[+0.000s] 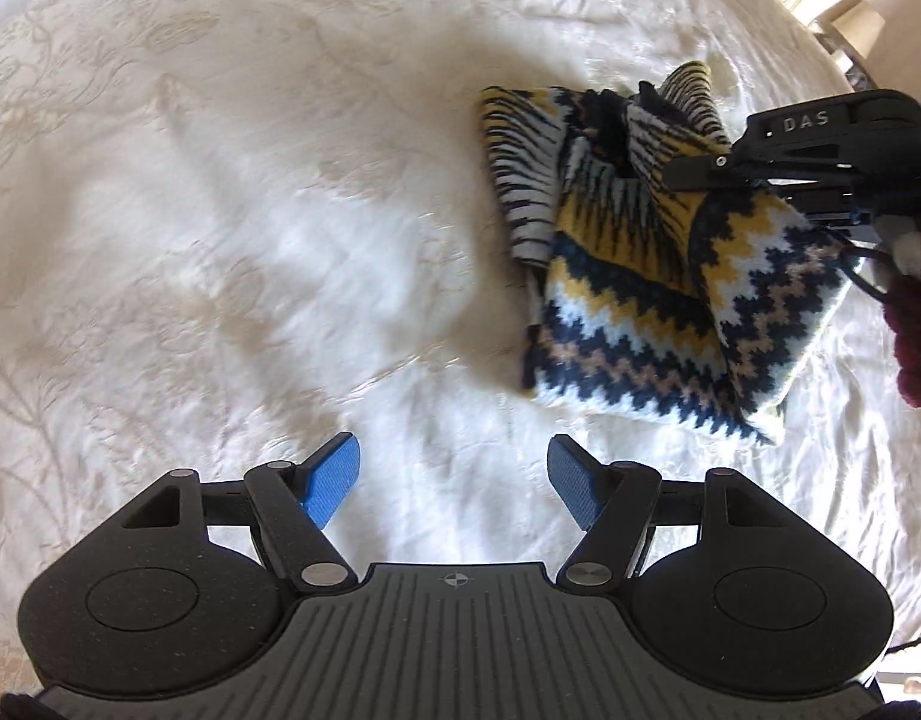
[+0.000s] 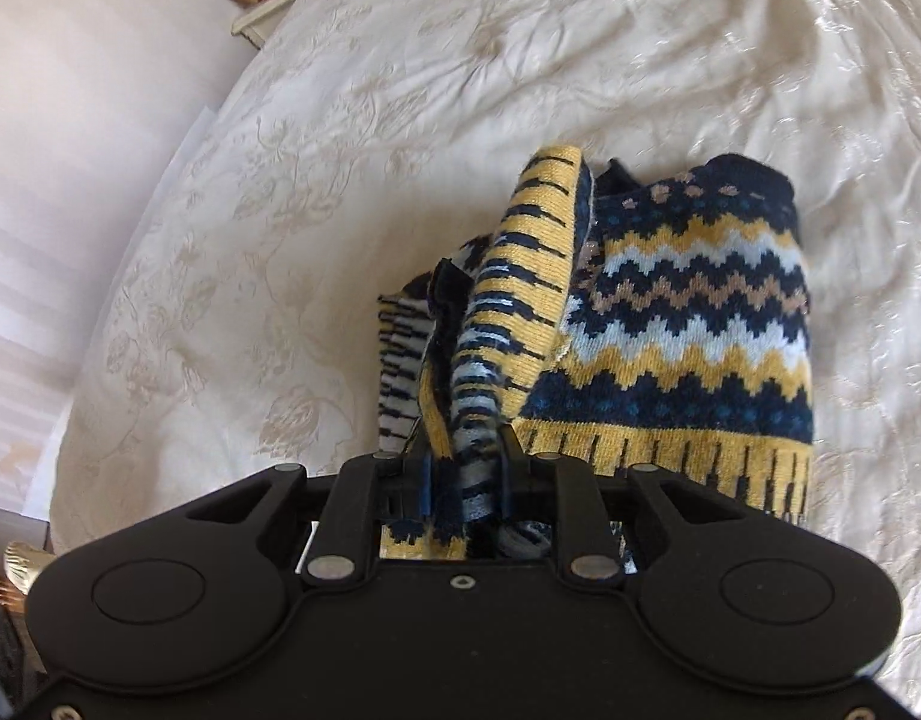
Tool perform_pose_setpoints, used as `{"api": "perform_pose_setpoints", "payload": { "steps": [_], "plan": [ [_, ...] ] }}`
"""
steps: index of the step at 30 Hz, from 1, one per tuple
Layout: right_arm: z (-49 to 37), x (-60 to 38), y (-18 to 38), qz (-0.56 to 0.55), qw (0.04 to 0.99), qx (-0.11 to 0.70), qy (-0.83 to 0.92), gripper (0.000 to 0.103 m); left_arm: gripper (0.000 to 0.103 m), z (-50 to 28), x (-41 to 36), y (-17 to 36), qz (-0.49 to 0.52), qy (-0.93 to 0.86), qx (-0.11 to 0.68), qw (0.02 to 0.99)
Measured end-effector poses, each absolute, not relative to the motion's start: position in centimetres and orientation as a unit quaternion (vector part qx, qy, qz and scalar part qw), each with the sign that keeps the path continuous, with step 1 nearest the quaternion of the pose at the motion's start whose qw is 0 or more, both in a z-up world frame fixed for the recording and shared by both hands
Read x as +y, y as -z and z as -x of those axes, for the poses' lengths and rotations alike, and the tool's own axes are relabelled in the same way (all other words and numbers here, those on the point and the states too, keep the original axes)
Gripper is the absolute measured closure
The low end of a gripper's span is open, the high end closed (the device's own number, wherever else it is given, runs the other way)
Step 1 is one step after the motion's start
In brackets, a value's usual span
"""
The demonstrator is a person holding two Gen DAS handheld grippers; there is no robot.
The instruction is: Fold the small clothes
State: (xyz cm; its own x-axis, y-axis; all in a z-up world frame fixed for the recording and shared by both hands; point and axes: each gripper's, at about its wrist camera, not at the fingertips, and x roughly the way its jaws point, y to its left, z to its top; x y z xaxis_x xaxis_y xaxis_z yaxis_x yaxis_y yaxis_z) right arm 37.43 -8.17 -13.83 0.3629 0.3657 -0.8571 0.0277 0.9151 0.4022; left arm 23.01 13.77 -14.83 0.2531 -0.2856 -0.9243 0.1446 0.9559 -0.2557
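Here the knitted sweater (image 1: 658, 294) lies partly folded on the bed's cream bedspread (image 1: 220, 210), toward the right side in the left wrist view. It is a small piece with zigzag bands of navy, mustard yellow, pale blue and tan, a dotted navy band, and a yellow ribbed edge marked with dark bars. One part is turned back so the inside shows, where the pattern runs as loose striped floats of yellow, white and navy. The body lies flat while this turned part rises in a bunched ridge.

The right tongs (image 2: 465, 468) are closed tight on that raised, inside-out strip of the sweater (image 2: 688, 324), the knit pinched between the jaws and lifted off the bedspread (image 2: 340, 180).

The left tongs (image 1: 454, 480) stand wide apart with nothing between the blue pads (image 1: 334, 477), above bare bedspread near the sweater's lower corner, not touching it.
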Motion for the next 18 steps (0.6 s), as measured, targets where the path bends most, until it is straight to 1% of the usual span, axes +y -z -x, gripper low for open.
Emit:
{"api": "perform_pose_setpoints", "payload": {
  "steps": [1,3,4,7,9,10,13,15,18],
  "plan": [
    [-37.4,-7.5,14.1,-0.169,0.807,0.557,-0.103,0.072,0.036,-23.0,14.1,14.9,0.062,0.135,0.597,0.789],
    [-37.5,-6.6,14.6,-0.161,0.807,0.559,-0.102,0.065,0.036,-23.2,14.6,14.9,0.069,0.134,0.599,0.787],
    [-37.5,-6.4,14.8,-0.165,0.806,0.559,-0.105,0.06,0.036,-23.4,14.8,14.9,0.071,0.136,0.599,0.786],
    [-37.0,-6.2,14.3,-0.194,0.814,0.534,-0.122,0.059,0.036,-24.2,15.1,14.5,0.072,0.145,0.596,0.786],
    [-36.4,-6.5,13.4,-0.196,0.825,0.514,-0.127,0.051,0.036,-25.1,15.2,13.9,0.075,0.151,0.591,0.789],
    [-36.0,-6.6,12.8,-0.189,0.834,0.503,-0.127,0.045,0.036,-25.7,15.2,13.7,0.078,0.153,0.588,0.79],
    [-34.4,-7.1,11.1,-0.139,0.86,0.476,-0.124,0.039,0.036,-27.9,14.9,13.0,0.086,0.164,0.58,0.793],
    [-33.2,-7.1,10.6,-0.1,0.869,0.469,-0.124,0.033,0.036,-29.5,14.3,12.8,0.087,0.178,0.577,0.792],
    [-30.8,-6.4,10.6,-0.032,0.875,0.463,-0.136,0.03,0.035,-31.9,13.1,12.6,0.098,0.198,0.576,0.787]
  ]
}}
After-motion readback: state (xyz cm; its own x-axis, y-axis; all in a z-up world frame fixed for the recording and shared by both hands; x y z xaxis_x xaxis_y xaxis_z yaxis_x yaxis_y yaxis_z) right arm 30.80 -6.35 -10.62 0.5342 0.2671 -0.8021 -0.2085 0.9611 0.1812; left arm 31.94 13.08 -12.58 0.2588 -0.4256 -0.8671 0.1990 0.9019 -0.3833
